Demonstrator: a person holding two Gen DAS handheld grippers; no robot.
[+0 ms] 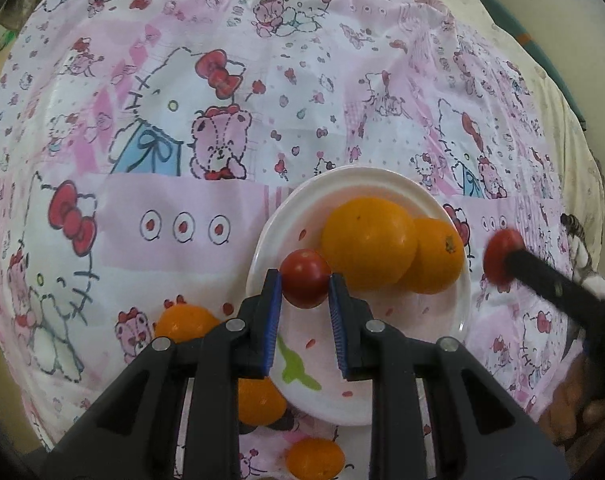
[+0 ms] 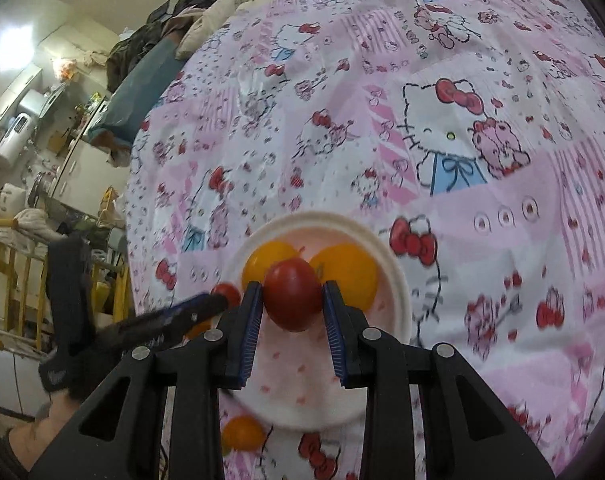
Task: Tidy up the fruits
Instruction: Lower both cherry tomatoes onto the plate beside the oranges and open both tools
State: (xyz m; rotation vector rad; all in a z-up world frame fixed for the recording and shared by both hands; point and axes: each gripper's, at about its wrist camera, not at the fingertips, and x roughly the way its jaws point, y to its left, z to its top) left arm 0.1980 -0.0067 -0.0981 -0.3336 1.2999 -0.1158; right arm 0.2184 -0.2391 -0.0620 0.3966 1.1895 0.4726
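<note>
A white plate [image 1: 382,184] lies on a pink Hello Kitty cloth and holds two oranges [image 1: 368,242] [image 1: 438,256]. My left gripper [image 1: 305,280] is shut on a small red tomato [image 1: 305,278] above the plate's near left part. My right gripper [image 2: 292,296] is shut on a larger red tomato [image 2: 292,300] above the same plate [image 2: 398,280], in front of the two oranges [image 2: 348,272] [image 2: 268,260]. The right gripper's tomato also shows at the right of the left wrist view [image 1: 500,260]. The left gripper's tomato shows small in the right wrist view [image 2: 227,294].
Three small orange fruits lie on the cloth left of and below the plate [image 1: 186,322] [image 1: 260,400] [image 1: 314,458]; one shows in the right wrist view [image 2: 242,434]. A cluttered room with shelves [image 2: 30,152] lies beyond the cloth's left edge.
</note>
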